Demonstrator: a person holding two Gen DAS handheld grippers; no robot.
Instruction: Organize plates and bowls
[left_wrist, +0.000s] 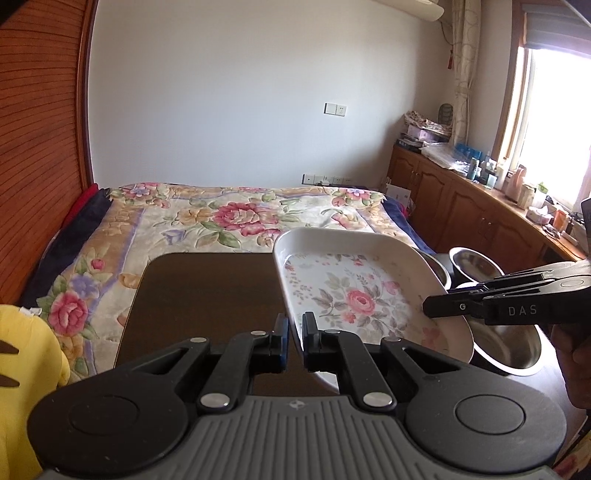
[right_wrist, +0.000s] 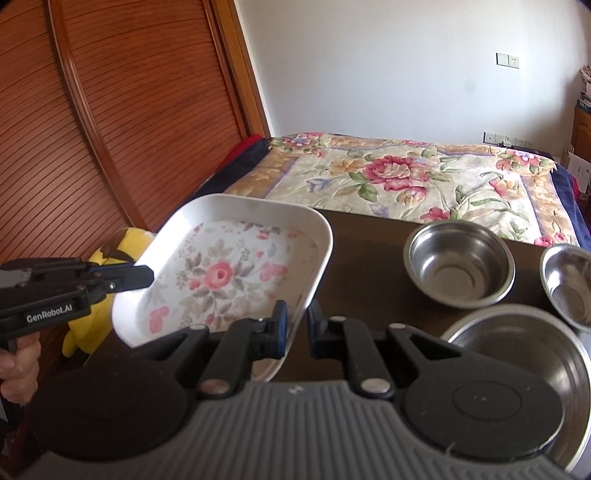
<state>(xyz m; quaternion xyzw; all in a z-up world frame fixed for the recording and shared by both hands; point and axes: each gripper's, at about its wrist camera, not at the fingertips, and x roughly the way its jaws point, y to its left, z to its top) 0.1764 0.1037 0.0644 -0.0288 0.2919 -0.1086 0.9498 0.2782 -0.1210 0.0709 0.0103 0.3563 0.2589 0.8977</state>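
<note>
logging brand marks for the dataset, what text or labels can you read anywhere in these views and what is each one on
"DAS": on the black body of the right hand-held gripper, seen from the left wrist camera.
"GenRobot.AI": on the black body of the left hand-held gripper, seen from the right wrist camera.
Labels on the bottles and boxes along the wooden windowsill cabinet: too small and blurred to read.
The white square floral plate carries no text.

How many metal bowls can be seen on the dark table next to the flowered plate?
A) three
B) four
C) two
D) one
A: the right wrist view shows three metal bowls on the table, a middle one, one at the right edge and a larger near one, all beside the flowered plate.
</note>
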